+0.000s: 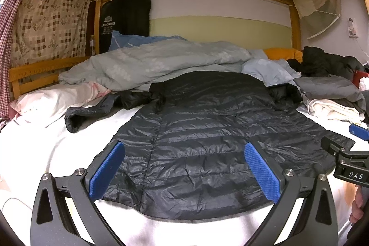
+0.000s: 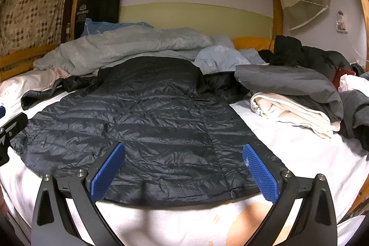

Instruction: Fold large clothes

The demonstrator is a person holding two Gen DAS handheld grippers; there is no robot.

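A large dark quilted down jacket (image 1: 203,130) lies spread flat on the white bed sheet (image 1: 34,153), hem toward me, one sleeve (image 1: 92,110) stretched out to the left. It also shows in the right wrist view (image 2: 147,117). My left gripper (image 1: 184,167) is open and empty, hovering over the hem on the jacket's left half. My right gripper (image 2: 183,167) is open and empty over the hem on the right half. The right gripper's body shows at the right edge of the left wrist view (image 1: 348,158).
A rumpled grey duvet (image 1: 156,61) lies behind the jacket. A pink-white pillow (image 1: 55,103) sits at the left. Folded grey and cream clothes (image 2: 295,103) are stacked at the right, with dark garments (image 2: 306,54) behind. A wooden bunk frame (image 1: 34,75) surrounds the bed.
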